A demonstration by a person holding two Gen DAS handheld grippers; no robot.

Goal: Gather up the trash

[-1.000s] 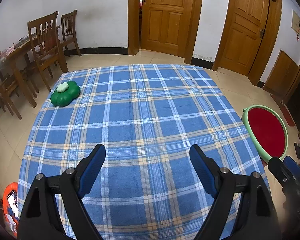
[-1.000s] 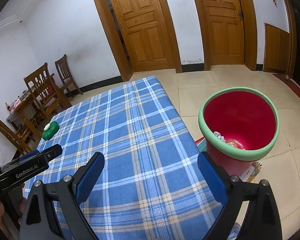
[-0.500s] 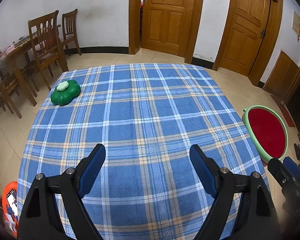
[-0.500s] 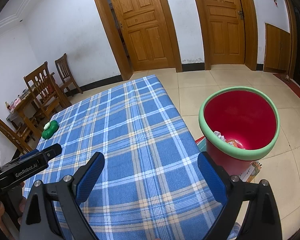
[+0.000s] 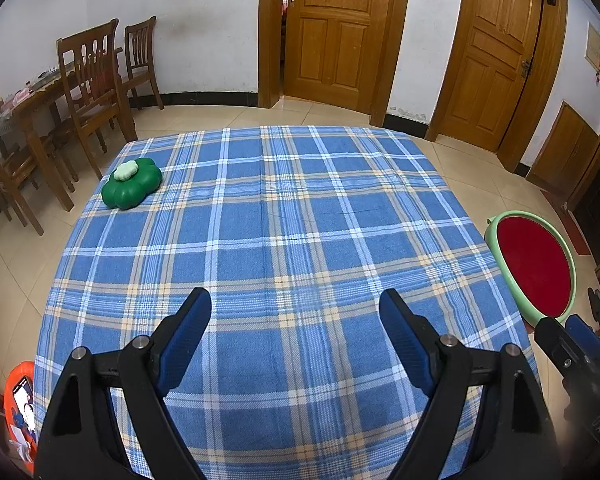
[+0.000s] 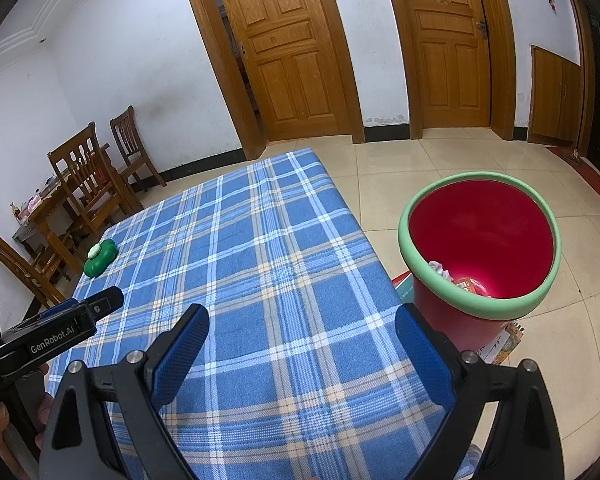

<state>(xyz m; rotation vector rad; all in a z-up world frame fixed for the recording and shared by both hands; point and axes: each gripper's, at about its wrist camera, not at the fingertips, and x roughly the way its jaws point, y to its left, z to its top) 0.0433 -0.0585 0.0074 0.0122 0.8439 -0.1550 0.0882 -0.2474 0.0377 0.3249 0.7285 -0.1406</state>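
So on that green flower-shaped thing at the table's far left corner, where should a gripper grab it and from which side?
Judging by shape, the green flower-shaped object lies flat and lobed, so come from above and pinch across two opposite notches between its lobes. The pale knob on top looks too small.

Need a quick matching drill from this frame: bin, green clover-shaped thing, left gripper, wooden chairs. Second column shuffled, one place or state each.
Things:
1. red bin
2. green clover-shaped object
3. left gripper
4. wooden chairs

Place or state:
A. open, holding nothing
B. on the floor by the table's right edge, trash inside
C. by the far wall
D. on the tablecloth, far left corner

Pairs: 1-B, 2-D, 3-A, 4-C
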